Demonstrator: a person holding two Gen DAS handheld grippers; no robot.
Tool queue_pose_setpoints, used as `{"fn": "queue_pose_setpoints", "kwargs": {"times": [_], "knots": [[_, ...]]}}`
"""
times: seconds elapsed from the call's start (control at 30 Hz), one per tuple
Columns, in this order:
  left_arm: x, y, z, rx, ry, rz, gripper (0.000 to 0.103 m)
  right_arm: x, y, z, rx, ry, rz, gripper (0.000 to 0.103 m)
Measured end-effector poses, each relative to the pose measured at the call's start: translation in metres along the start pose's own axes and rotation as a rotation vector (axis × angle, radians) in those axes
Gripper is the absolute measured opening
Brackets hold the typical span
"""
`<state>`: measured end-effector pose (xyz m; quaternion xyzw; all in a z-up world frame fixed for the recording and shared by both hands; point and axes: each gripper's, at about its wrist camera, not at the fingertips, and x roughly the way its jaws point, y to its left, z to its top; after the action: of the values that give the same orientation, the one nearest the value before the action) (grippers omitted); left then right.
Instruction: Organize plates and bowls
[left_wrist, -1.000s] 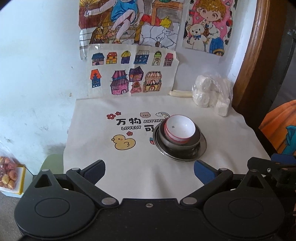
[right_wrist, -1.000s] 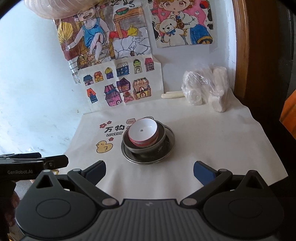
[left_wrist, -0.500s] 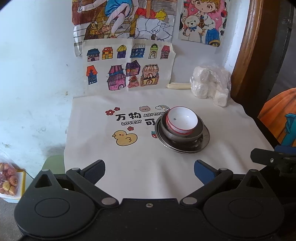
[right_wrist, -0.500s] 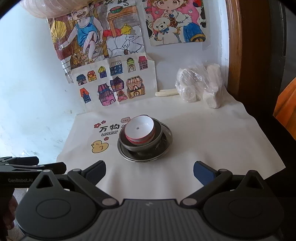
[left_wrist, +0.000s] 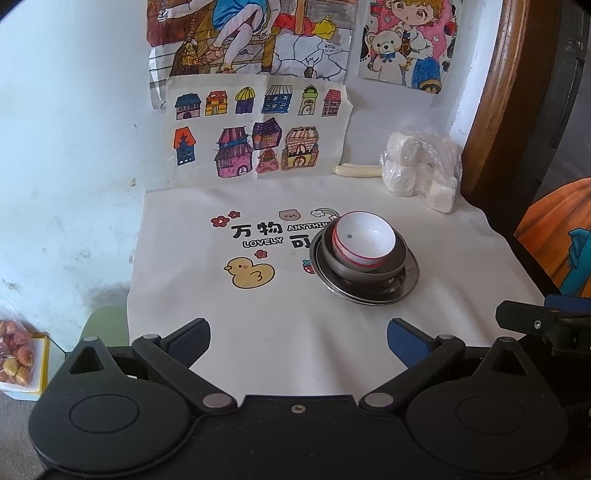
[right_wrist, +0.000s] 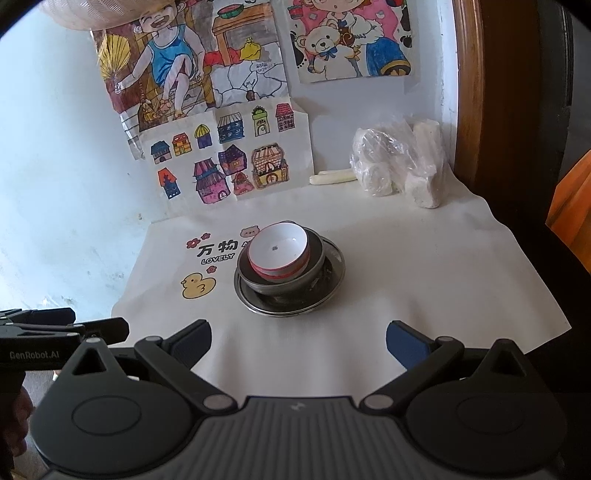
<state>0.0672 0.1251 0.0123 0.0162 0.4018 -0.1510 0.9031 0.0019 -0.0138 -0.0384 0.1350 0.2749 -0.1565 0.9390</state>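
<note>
Three dishes sit nested mid-cloth (left_wrist: 295, 332): white bowl (left_wrist: 364, 238) in grey bowl (left_wrist: 369, 269) on plate (left_wrist: 369, 295). Both grippers, left (left_wrist: 298, 341) and right (right_wrist: 298, 341), hang near, jaws apart, empty. Judged stacked; withdraw without nudging the plate's rim.

I'm looking into a home: children's coloured drawings (left_wrist: 258, 144) are hanging on the far wall (left_wrist: 74, 129), and a duck-printed cloth (left_wrist: 258, 302) is covering the table.

The white bowl (left_wrist: 364, 238) hides the metal bowl's (left_wrist: 397, 264) inside (its small dark speck unreadable).
</note>
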Motion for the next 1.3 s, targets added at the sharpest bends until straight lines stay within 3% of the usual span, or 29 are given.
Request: {"fn": "queue_pose_setpoints", "kwargs": {"times": [1.3], "knots": [[0.0063,-0.0039,0.0025,-0.016,0.0,-0.008,0.102,0.0049,-0.0032,0.0075,0.003,0.002,-0.004,0.103]]}}
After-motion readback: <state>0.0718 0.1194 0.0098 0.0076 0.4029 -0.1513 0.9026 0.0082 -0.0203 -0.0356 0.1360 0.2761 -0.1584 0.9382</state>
